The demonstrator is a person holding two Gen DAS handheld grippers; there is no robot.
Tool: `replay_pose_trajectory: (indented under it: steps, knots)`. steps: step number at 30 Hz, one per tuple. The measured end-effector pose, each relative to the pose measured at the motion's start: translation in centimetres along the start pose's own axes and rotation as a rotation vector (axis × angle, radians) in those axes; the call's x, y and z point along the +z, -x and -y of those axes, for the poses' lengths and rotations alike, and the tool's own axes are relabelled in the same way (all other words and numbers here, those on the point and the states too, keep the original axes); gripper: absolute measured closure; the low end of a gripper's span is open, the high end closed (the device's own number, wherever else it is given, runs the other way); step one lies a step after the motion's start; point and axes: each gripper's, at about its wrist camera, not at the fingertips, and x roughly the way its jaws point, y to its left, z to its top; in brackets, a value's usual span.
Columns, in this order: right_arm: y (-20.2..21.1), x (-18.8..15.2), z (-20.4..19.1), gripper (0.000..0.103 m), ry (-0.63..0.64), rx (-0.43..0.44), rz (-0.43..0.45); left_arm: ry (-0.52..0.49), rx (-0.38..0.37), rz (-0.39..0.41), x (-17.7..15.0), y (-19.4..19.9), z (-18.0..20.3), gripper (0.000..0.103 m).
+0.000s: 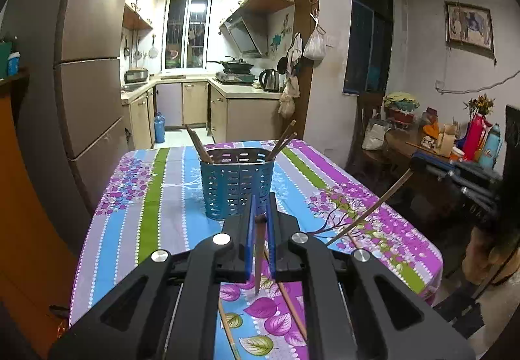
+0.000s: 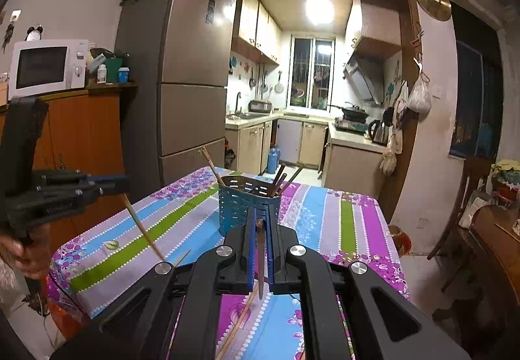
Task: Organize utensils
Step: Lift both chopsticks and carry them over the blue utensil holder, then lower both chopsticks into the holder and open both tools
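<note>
The task reads as partly done. The perforated blue plastic utensil holder [image 1: 239, 182] stands upright on the table with the flowered, striped tablecloth [image 1: 156, 197], about midway across and toward its far end. Several dark brown wooden chopsticks [image 1: 199, 145] already lean inside it, some against its left rim and some against its right rim. How many there are cannot be counted with certainty.

Each hand carries one more. The left gripper [image 1: 260, 220] has its blue-padded jaws pressed together on a dark brown chopstick [image 1: 259, 249], which hangs nearly straight down between them, its blunt top end at the jaw tips and its point above the cloth. The right gripper [image 2: 260, 223] is likewise clamped on a second dark chopstick [image 2: 261, 257], held in the same upright way. In the left wrist view that right-hand chopstick shows as a long pale stick slanting down from the tool at the right edge. Both grippers are raised above the near part of the table, with the holder ahead of them and a little apart.

What is left, by judgement: these two chopsticks must be lowered into the holder's open top. At least two lighter bamboo chopsticks [image 1: 292, 311] lie loose on the cloth near the front edge, under the grippers, so further pickups seem to remain. Anything nearer is hidden by the gripper bodies.
</note>
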Motion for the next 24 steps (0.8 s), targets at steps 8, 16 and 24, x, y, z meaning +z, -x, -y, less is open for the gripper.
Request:
replay_pose_trajectory:
  steps: [8, 16, 24]
  knots:
    - [-1.0, 2.5, 0.3, 0.096, -0.026, 0.056, -0.042, 0.002, -0.038, 0.002, 2.2, -0.2, 0.1, 0.098]
    - [-3.6, 5.6, -0.4, 0.096, -0.029, 0.113, -0.094, -0.035, -0.042, 0.044, 5.9, -1.3, 0.7, 0.098]
    - [-5.9, 11.6, -0.1, 0.096, -0.045, 0.111, -0.040, -0.095, -0.006, 0.182, 12.4, -2.4, 1.8, 0.098]
